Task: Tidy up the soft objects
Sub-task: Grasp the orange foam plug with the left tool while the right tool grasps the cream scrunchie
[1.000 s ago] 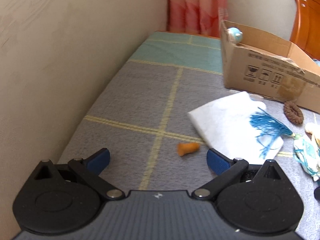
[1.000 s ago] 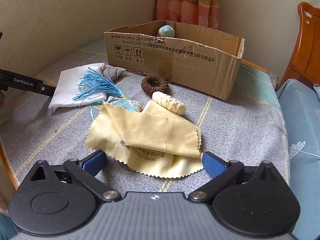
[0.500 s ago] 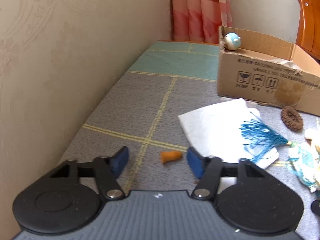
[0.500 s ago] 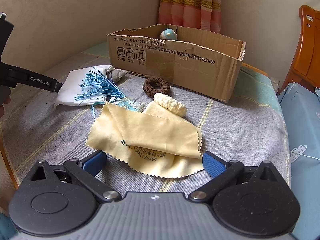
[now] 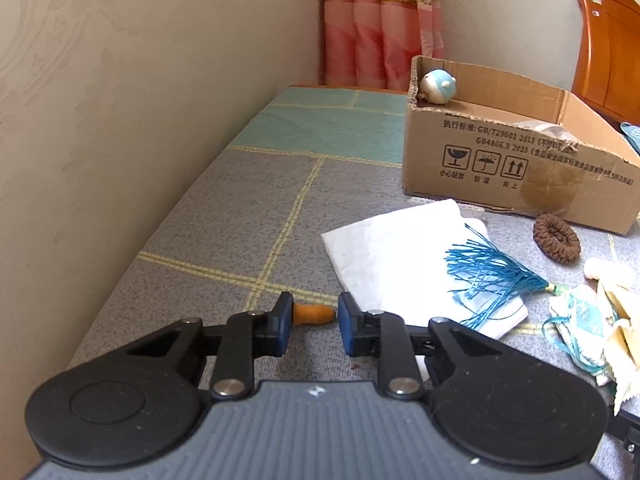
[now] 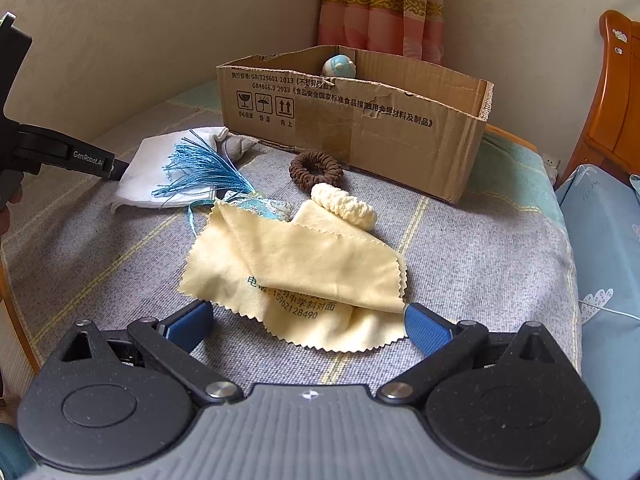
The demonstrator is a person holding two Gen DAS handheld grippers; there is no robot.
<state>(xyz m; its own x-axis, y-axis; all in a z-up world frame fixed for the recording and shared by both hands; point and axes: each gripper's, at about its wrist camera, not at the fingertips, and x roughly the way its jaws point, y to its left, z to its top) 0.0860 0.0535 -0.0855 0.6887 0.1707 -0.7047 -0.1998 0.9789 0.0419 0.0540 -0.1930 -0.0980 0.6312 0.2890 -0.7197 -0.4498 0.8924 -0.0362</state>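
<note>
A small orange soft piece point(image 5: 314, 313) lies on the grey checked cloth. My left gripper point(image 5: 313, 322) has its jaws narrowed around it; the left pad point(image 5: 285, 322) touches it and a small gap shows at the right pad. A white cloth point(image 5: 404, 256), a blue tassel point(image 5: 488, 276), a brown scrunchie point(image 5: 556, 233) and a cardboard box point(image 5: 516, 168) lie to the right. My right gripper point(image 6: 308, 326) is open and empty, low over a yellow cloth point(image 6: 304, 264). A cream scrunchie point(image 6: 344, 206) lies beyond it.
The wall point(image 5: 120, 120) runs close along the left. A round pale blue toy point(image 6: 339, 66) sits in the box. A curtain point(image 6: 380, 4) hangs behind. A wooden headboard point(image 6: 616, 92) and a blue pillow point(image 6: 604, 260) are at the right.
My left gripper has moved forward to the orange piece and its jaws have closed in from wide open to either side of it. My right gripper has stayed open, nearly still.
</note>
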